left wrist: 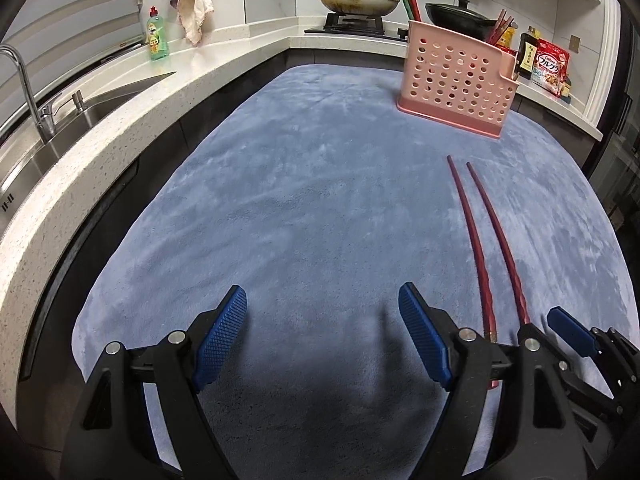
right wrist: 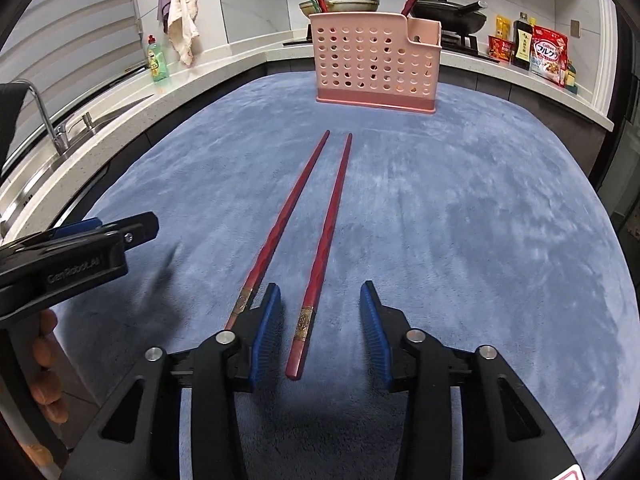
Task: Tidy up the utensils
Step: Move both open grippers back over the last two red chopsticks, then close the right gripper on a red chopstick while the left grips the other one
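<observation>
Two red chopsticks lie side by side on the blue cloth, the left one (right wrist: 285,216) and the right one (right wrist: 326,236); they also show in the left wrist view (left wrist: 470,236). My right gripper (right wrist: 320,332) is open, low over the cloth, its jaws either side of the right chopstick's thick end without touching it. My left gripper (left wrist: 322,340) is open and empty, to the left of the chopsticks. A pink perforated utensil holder (right wrist: 376,66) stands upright at the far end of the cloth with several chopsticks in it; it also shows in the left wrist view (left wrist: 456,84).
The blue cloth (right wrist: 460,220) covers the work surface. A white counter (left wrist: 132,120) with a sink (left wrist: 84,108) and tap runs along the left. A stove with pans (right wrist: 348,4), a green soap bottle (left wrist: 157,36) and food packets (right wrist: 544,56) stand behind.
</observation>
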`<state>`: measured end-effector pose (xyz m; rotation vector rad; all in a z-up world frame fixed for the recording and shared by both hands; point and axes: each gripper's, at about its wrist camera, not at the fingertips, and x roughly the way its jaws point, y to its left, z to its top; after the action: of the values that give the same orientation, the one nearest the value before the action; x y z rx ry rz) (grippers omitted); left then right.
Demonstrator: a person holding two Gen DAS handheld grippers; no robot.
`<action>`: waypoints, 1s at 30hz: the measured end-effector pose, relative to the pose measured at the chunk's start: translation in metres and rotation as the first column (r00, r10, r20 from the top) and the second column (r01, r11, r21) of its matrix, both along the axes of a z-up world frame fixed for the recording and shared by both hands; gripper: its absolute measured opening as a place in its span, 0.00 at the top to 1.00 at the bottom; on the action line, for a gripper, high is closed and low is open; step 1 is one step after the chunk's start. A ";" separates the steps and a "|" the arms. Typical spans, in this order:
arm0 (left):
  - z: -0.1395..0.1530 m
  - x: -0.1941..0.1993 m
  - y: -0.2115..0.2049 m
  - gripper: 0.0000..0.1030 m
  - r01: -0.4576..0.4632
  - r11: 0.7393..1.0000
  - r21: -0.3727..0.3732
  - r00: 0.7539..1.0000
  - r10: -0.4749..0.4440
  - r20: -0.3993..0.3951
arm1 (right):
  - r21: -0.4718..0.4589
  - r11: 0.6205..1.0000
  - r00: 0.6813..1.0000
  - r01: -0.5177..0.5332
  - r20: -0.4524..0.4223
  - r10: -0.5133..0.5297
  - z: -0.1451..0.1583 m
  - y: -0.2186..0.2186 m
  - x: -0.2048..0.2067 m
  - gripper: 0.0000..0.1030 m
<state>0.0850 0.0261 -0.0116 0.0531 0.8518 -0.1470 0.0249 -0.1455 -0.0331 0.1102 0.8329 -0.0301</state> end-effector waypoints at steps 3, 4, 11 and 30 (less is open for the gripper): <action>-0.002 -0.001 0.000 0.28 -0.002 1.000 -0.001 1.000 0.002 -0.006 | 0.014 1.000 1.000 0.015 -0.010 -0.015 -0.006 -0.003 -0.001 0.79; -0.002 -0.001 0.000 0.28 0.000 1.000 -0.002 1.000 0.000 -0.008 | 0.018 1.000 1.000 0.018 -0.006 -0.018 -0.006 -0.004 -0.002 0.82; -0.004 -0.005 -0.005 0.28 0.018 1.000 -0.005 1.000 -0.018 -0.016 | 0.023 0.997 0.997 0.071 0.002 -0.071 -0.007 -0.023 -0.010 0.94; -0.007 -0.023 -0.057 0.11 0.139 0.990 -0.010 0.990 -0.139 -0.019 | 0.070 0.979 0.981 0.193 -0.005 -0.193 -0.012 -0.071 -0.042 0.93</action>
<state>0.0617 -0.0310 -0.0182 0.1027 0.8675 -0.2823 -0.0169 -0.2168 -0.0455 0.2570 0.8196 -0.1835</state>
